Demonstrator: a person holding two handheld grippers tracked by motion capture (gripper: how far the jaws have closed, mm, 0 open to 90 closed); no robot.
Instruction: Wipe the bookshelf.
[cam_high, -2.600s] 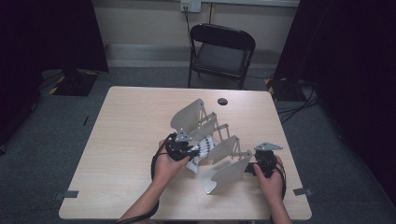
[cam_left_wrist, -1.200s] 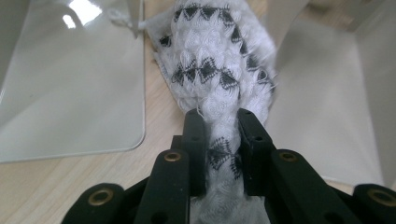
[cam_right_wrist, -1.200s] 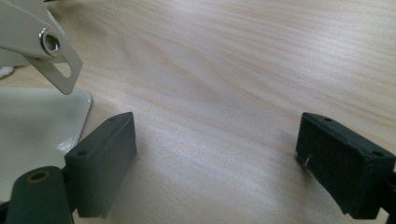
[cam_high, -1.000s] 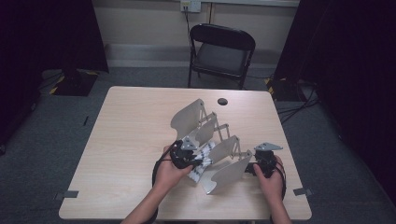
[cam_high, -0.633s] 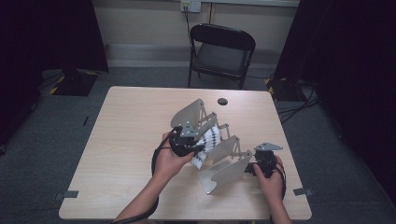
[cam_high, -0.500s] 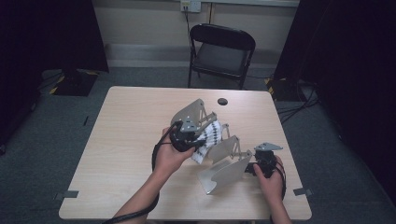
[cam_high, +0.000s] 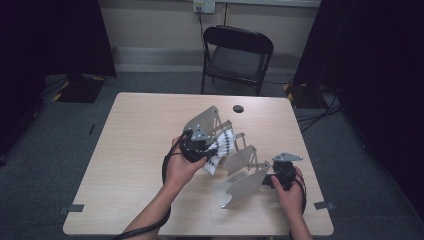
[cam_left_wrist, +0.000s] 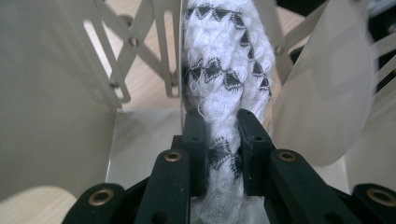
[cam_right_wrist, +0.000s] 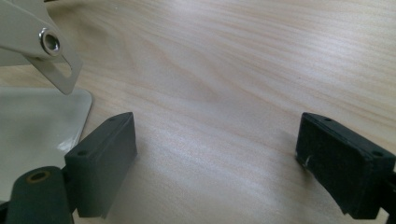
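A white knitted cloth with black zigzag marks (cam_high: 221, 146) (cam_left_wrist: 223, 70) hangs in my left gripper (cam_high: 202, 148) (cam_left_wrist: 219, 140), whose pads are shut on it. The cloth sits between two upright plates of a grey metal scissor-linked rack (cam_high: 243, 161) (cam_left_wrist: 56, 93) in the middle of the table. My right gripper (cam_high: 274, 181) (cam_right_wrist: 215, 149) lies low by the rack's nearest plate (cam_right_wrist: 37, 116), open, with only bare wood between its pads (cam_right_wrist: 105, 158).
The wooden table (cam_high: 140, 150) has open room on its left half. A small black round object (cam_high: 238, 108) lies near the far edge. A black folding chair (cam_high: 237, 50) stands behind the table. Cables lie on the floor at the right.
My left hand has risen and moved toward the far side, carrying the cloth up between the rack's plates. The right gripper has stayed in place.
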